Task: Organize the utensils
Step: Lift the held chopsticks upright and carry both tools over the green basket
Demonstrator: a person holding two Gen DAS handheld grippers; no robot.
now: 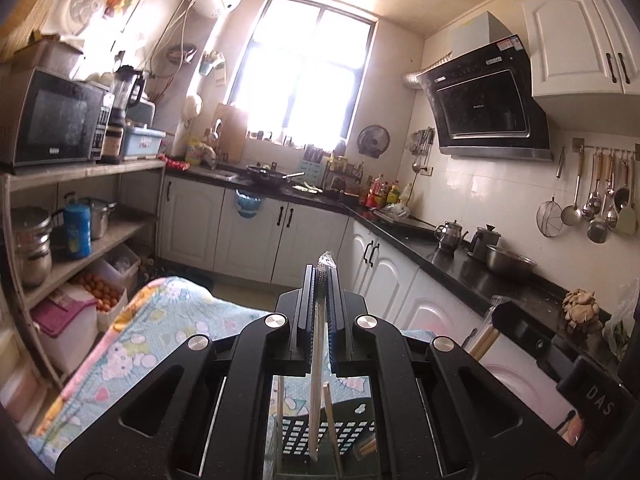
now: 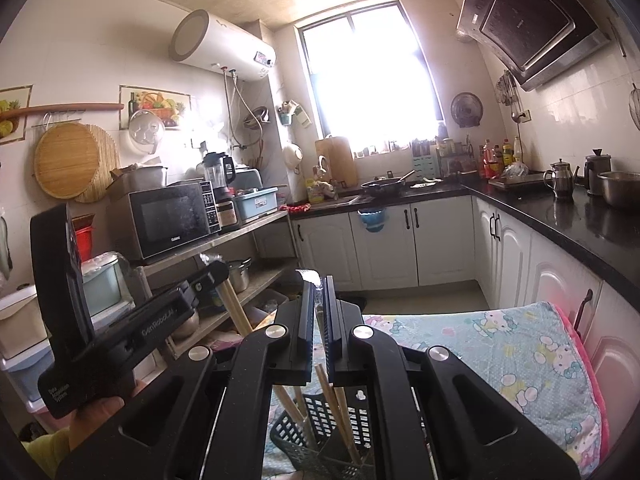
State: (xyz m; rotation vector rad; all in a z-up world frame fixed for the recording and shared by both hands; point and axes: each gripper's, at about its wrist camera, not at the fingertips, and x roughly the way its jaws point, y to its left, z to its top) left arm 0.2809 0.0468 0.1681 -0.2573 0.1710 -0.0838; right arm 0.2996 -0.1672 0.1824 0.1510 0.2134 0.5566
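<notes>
Above the black basket point(image 2: 320, 428), both grippers (left point(image 1: 323, 276), right point(image 2: 319, 292)) each clamped on wrapped chopsticks point(image 1: 318, 360).

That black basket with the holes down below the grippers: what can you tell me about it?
The black basket looks like plastic, its walls a grid of small square holes, with a keyhole hanging slot near the rim. It stands on the cartoon-print cloth, below both grippers. Several pale wooden chopsticks lean inside it, tilted. Its base is hidden.
</notes>
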